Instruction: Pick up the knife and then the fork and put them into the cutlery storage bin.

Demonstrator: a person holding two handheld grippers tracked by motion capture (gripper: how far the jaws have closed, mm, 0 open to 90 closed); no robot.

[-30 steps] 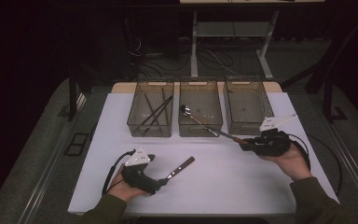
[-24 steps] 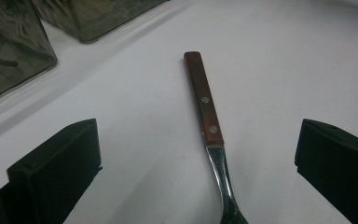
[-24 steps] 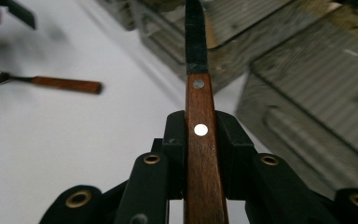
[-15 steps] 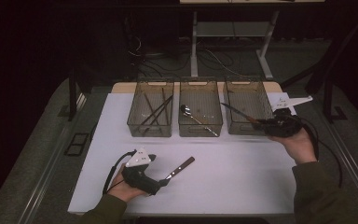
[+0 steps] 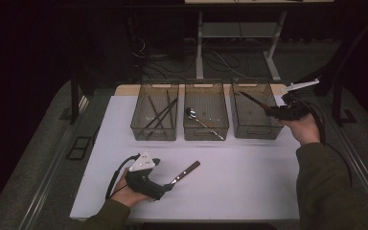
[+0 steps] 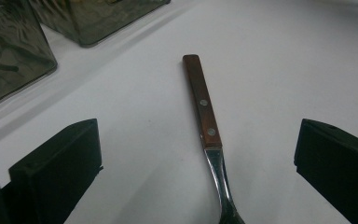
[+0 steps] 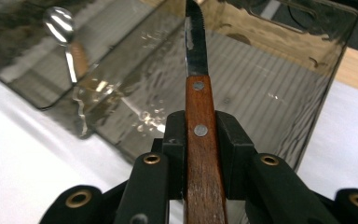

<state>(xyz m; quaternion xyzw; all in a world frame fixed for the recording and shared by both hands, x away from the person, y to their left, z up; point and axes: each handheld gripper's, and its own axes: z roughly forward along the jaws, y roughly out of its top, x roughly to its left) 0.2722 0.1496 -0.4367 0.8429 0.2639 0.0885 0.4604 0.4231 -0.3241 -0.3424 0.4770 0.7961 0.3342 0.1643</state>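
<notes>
— Jaws first: what have they got?

— Right gripper (image 7: 200, 140) is clamped on the wooden handle of a knife (image 7: 196, 56), serrated blade pointing out ahead of it. It hangs over the right-hand bin (image 5: 256, 108), blade tip above the open top, at the white mat's (image 5: 249, 191) far right corner.

— And the other?

— Left gripper (image 5: 165, 188) has its jaws spread wide, holding nothing. Between them, flat on the mat near the front edge, lies a wooden-handled utensil (image 6: 204, 107), handle pointing away. Its working end is hidden, so I can't tell which kind it is.

— So how far along is the sorting?

— Partly done, I'd say. Along the far edge stand three clear bins: the left bin (image 5: 155, 117) holds several dark long pieces, the middle bin (image 5: 206, 115) a spoon (image 5: 191, 114). The right one looks empty so far. Left to do, by my reckoning: drop the knife in, then grip the piece on the mat and bin it.
</notes>
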